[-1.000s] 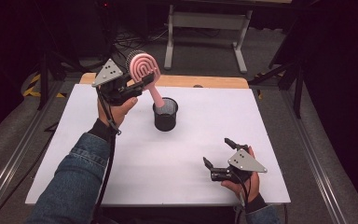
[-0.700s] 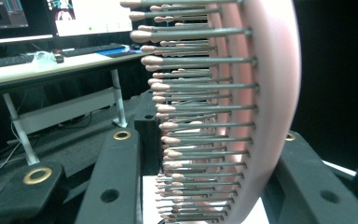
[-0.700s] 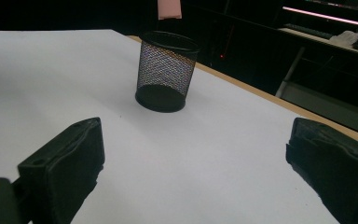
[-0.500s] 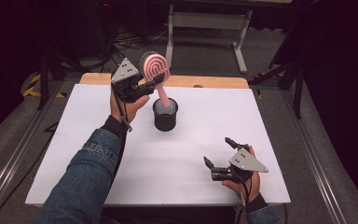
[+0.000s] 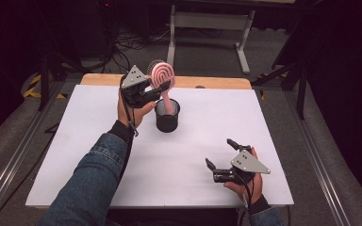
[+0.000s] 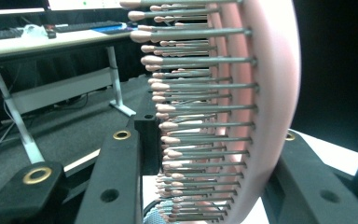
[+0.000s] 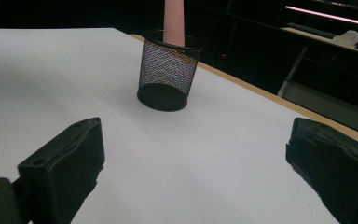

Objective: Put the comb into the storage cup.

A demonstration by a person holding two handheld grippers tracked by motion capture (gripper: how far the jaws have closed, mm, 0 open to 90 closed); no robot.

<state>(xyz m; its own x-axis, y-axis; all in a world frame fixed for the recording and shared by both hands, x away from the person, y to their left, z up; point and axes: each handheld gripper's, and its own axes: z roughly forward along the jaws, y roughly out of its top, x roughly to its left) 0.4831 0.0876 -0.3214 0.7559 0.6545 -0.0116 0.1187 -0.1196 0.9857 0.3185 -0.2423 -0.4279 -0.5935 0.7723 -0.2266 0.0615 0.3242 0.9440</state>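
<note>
1 pink hairbrush (image 5: 163,75), 1 mesh cup (image 5: 168,120), 2 grippers.

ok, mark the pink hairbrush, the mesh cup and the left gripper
pink hairbrush (image 5: 162,75), high view, on its head
mesh cup (image 7: 168,70), right gripper view, on its wall
left gripper (image 5: 155,93), high view, between its fingertips

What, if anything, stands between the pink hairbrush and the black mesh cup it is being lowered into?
Nothing visible does. The left hand-held gripper holds the pink hairbrush by its head, and the handle already points down into the open black mesh cup.
</note>
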